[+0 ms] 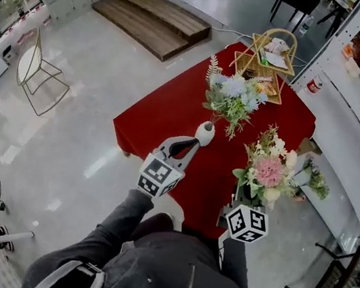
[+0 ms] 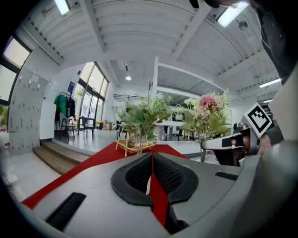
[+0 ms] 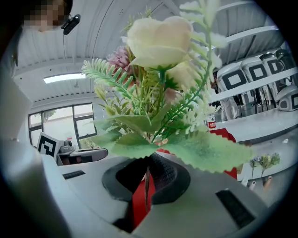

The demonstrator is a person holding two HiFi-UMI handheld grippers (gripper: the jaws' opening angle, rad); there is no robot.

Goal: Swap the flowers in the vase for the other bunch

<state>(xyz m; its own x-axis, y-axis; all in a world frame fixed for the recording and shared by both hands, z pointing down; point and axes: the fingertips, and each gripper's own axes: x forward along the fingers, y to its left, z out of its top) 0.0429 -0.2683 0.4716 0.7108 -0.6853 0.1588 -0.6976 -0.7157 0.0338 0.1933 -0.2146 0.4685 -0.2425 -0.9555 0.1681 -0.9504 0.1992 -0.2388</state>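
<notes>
Two bunches: the left hand-held gripper (image 2: pixel 151 175), jaws together and empty, points at the white vase (image 1: pixel 204 134) on the red desk (image 1: pixel 163 120), which holds the blue bunch (image 1: pixel 233 95); the right hand-held gripper (image 3: pixel 148 180) pinches the stem of the pink bunch (image 1: pixel 268 171).

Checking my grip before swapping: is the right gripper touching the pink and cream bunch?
Touching. The right gripper view shows the right gripper shut on the stem of the pink and cream bunch.

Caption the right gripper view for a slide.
Right gripper shut on a pink-and-cream flower bunch, held upright.
</notes>
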